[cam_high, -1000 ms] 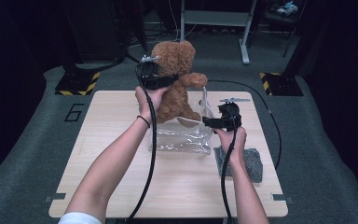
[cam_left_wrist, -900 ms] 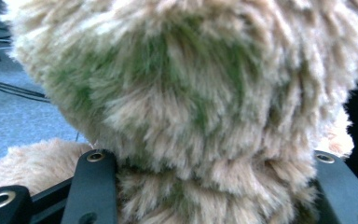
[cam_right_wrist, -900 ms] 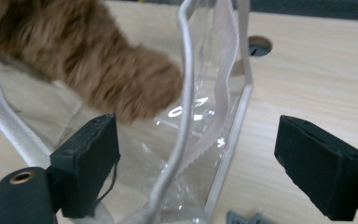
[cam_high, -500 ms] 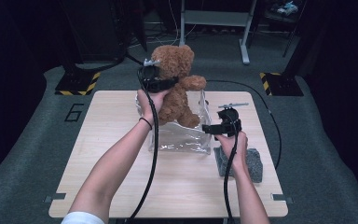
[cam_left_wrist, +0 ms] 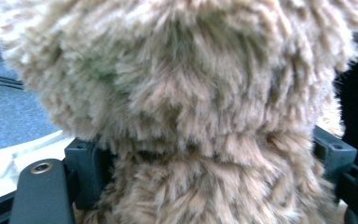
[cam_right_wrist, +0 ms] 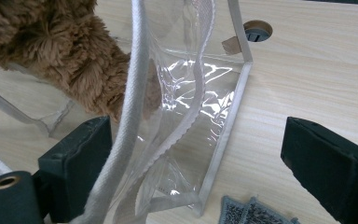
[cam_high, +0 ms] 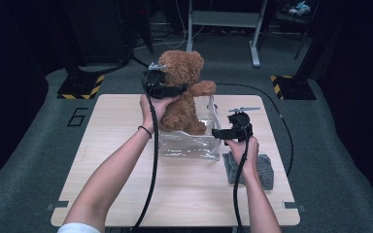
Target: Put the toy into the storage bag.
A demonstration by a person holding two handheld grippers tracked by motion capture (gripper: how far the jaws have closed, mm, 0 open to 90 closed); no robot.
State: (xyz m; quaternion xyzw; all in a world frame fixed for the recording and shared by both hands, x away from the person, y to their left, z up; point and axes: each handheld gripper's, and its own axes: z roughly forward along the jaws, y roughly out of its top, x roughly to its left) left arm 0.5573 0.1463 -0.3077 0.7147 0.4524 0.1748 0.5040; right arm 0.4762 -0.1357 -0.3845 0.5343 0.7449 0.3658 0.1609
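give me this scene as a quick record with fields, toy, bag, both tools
toy: brown teddy bear, upright, legs inside the bag
bag: clear plastic bag with white trim, open on the wooden table
left tool: jaws on either side of the bear's body, just been opening
right tool: open, bag's edge between its jaws
other: grey cloth by the right hand

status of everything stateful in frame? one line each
teddy bear: upright, legs down inside the bag, torso between the left jaws.
clear bag: mouth open, standing on the table.
left gripper: jaws have just been opening around the bear.
right gripper: open, bag rim and handle between its jaws.
grey cloth: lying flat on the table.
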